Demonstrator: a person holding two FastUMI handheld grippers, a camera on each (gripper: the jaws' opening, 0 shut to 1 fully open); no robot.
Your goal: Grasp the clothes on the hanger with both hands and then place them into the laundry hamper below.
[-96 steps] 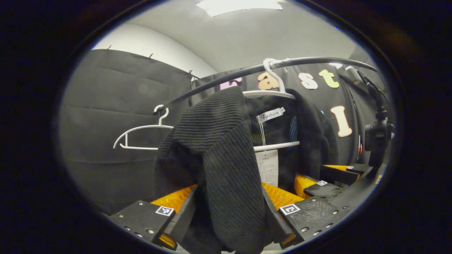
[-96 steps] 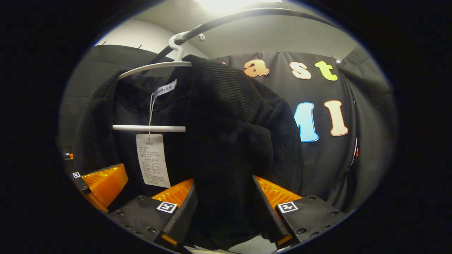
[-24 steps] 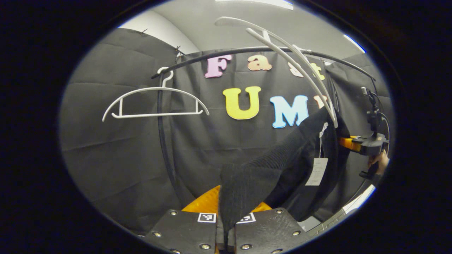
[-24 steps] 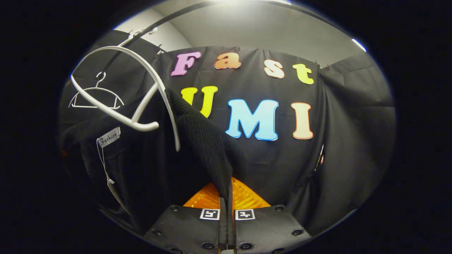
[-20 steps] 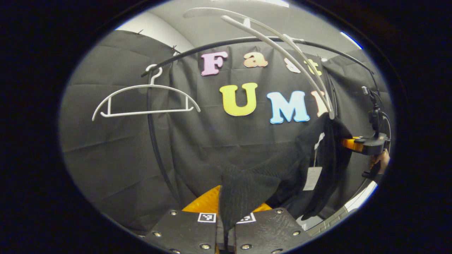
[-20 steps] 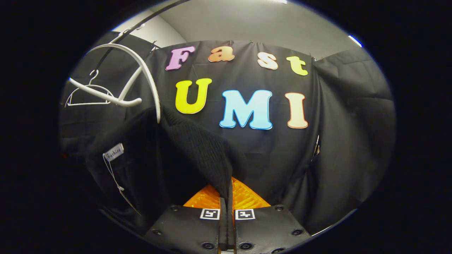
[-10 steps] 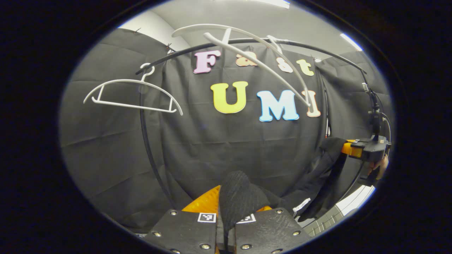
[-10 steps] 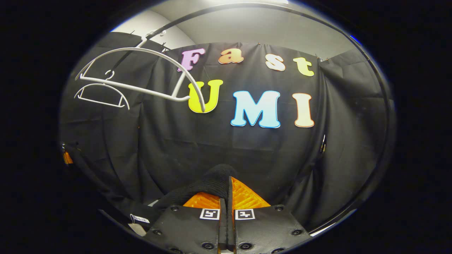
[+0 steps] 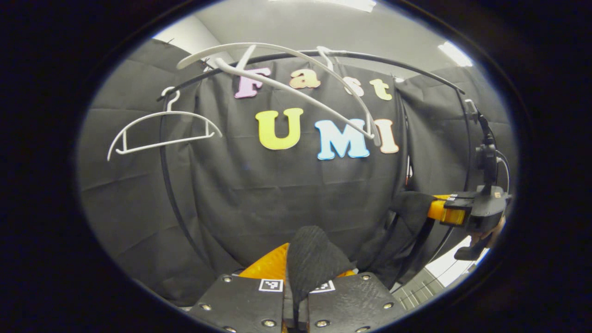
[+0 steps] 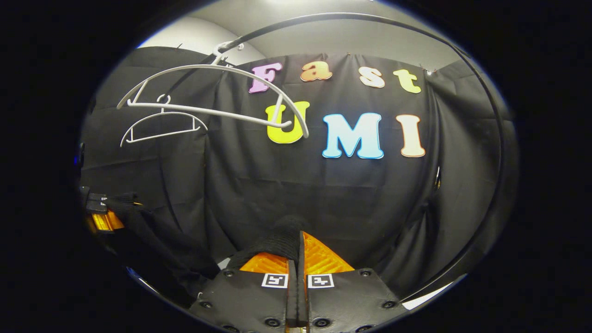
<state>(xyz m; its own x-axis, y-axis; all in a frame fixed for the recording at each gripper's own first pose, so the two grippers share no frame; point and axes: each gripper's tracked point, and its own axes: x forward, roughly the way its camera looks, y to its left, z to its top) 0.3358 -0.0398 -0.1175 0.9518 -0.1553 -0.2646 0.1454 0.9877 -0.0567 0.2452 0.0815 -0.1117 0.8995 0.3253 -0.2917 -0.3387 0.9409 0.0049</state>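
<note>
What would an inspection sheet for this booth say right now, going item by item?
Surface: nothing seen; a pale strip of floor shows low down.
Job's things: black garment is off its hanger, which hangs bare and tilted on the rail; hamper not seen.
Clutter: spare hanger on the rail, bare.
Grippers: left tool shut on the garment; right tool shut on it too.
Cables: one runs up from the right tool's rear.
Surroundings: black cloth wall, grey ceiling with lights.
</note>
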